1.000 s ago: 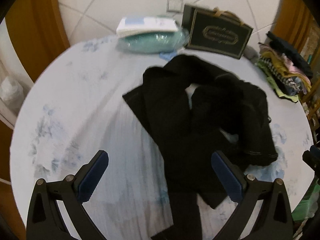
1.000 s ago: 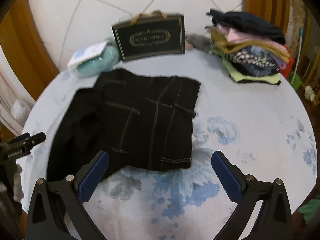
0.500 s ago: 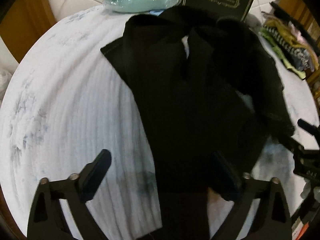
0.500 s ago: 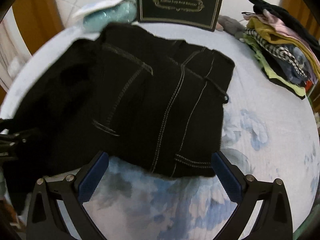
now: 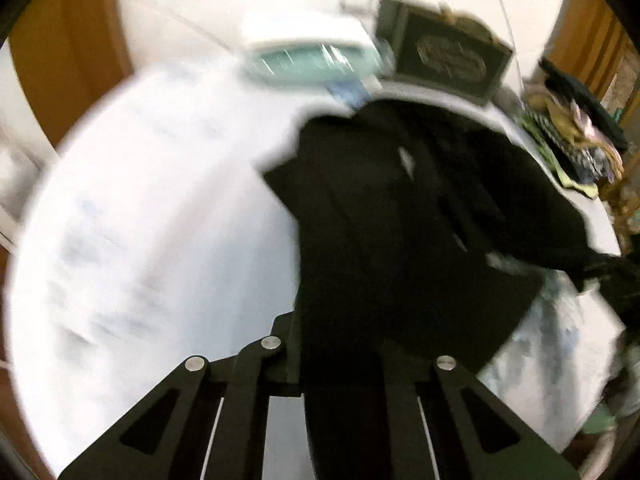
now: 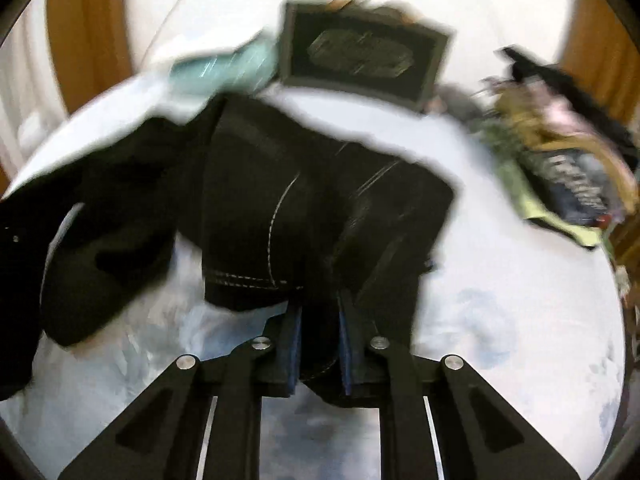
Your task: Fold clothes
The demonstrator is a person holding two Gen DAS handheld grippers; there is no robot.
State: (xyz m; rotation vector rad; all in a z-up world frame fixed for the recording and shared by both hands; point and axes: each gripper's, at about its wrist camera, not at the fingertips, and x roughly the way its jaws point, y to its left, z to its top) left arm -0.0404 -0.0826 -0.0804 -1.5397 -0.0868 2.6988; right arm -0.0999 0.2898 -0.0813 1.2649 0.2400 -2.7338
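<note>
Left gripper (image 5: pixel 340 360) jaws just closed, clamped on black trousers (image 5: pixel 400 220); right gripper (image 6: pixel 319 340) jaws just closed, pinching trousers' near hem. Table (image 5: pixel 140 220) beneath.

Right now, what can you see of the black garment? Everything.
The black garment is dark, heavy-looking cloth with pale contrast stitching along seams and hem. It lies crumpled and partly folded over itself on the white, blue-flowered tablecloth. The right gripper is shut on its near edge; the left gripper is shut on another part, its pads hidden by cloth. Both views are blurred.
</note>
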